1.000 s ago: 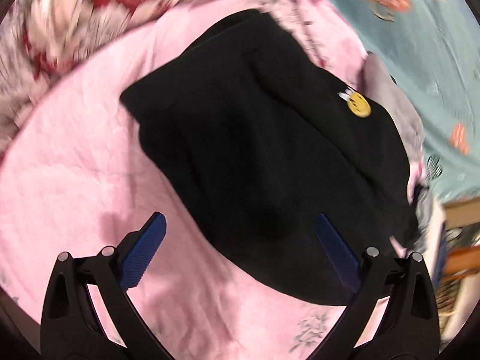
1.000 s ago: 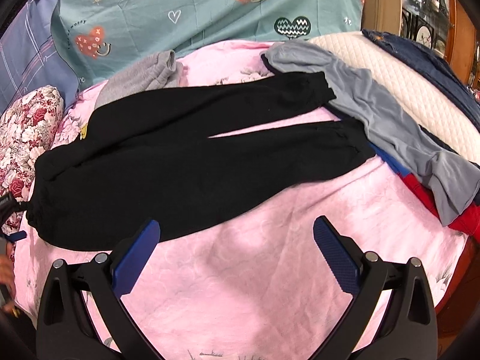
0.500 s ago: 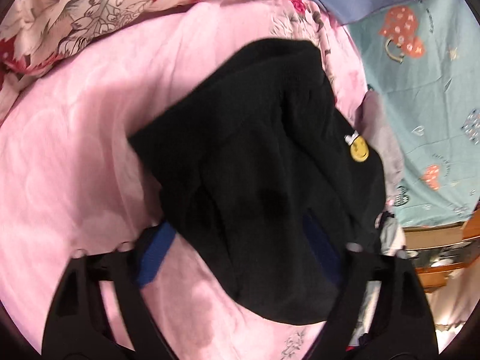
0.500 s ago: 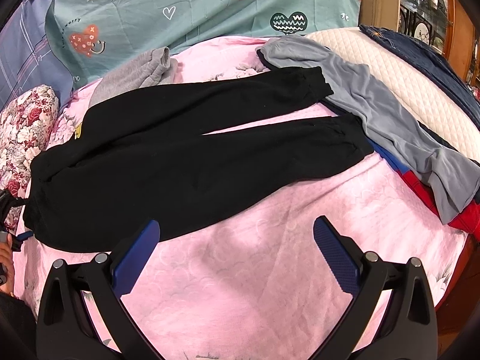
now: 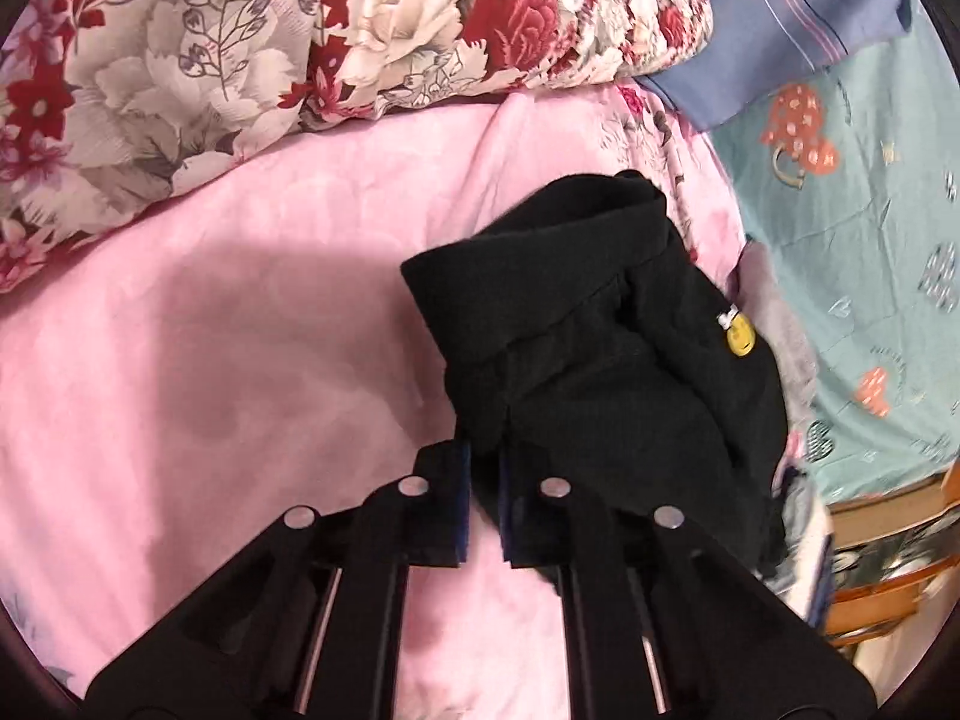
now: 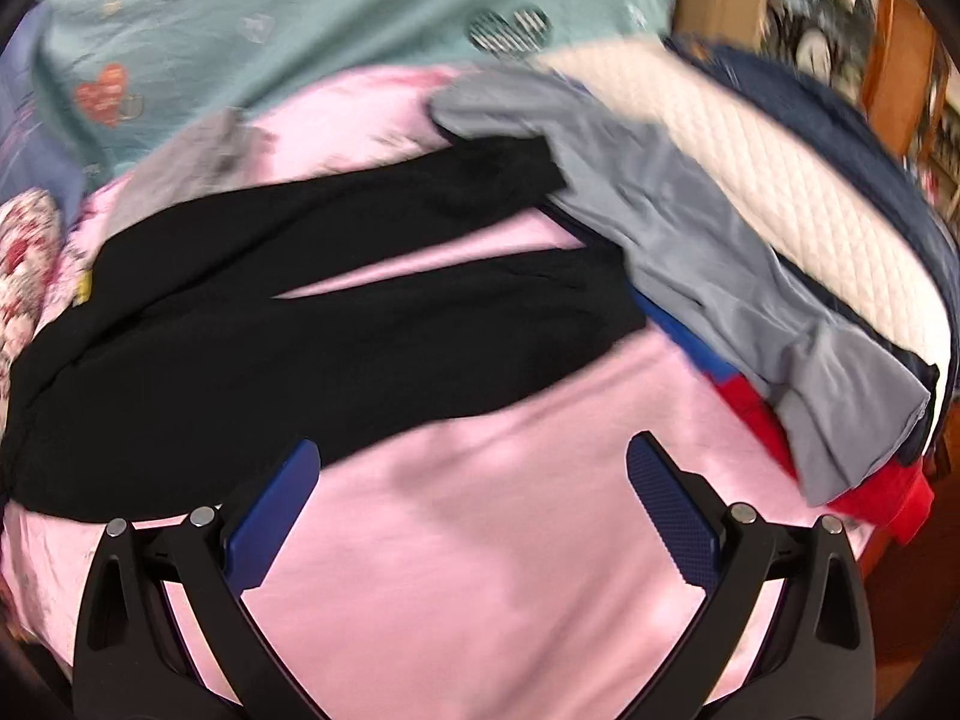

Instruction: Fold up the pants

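The black pants (image 6: pixel 312 324) lie spread on the pink sheet (image 6: pixel 480 540), both legs running to the right, waist at the left. In the left wrist view the waist end (image 5: pixel 600 348) with a yellow smiley badge (image 5: pixel 740 336) is bunched and lifted. My left gripper (image 5: pixel 485 468) is shut on the near corner of the waistband. My right gripper (image 6: pixel 474 480) is open and empty, just in front of the near leg's edge, above the sheet.
A floral quilt (image 5: pixel 240 48) lies beyond the waist. A teal heart-print sheet (image 6: pixel 300 18) is behind. Grey pants (image 6: pixel 690 252), red and blue garments (image 6: pixel 780 420) and a white quilted pad (image 6: pixel 780 168) lie beside the leg cuffs. A grey garment (image 6: pixel 198 150) lies near the waist.
My left gripper has closed on the waistband corner and lifted it, bunching the waist. My right gripper has moved forward toward the near leg, staying open.
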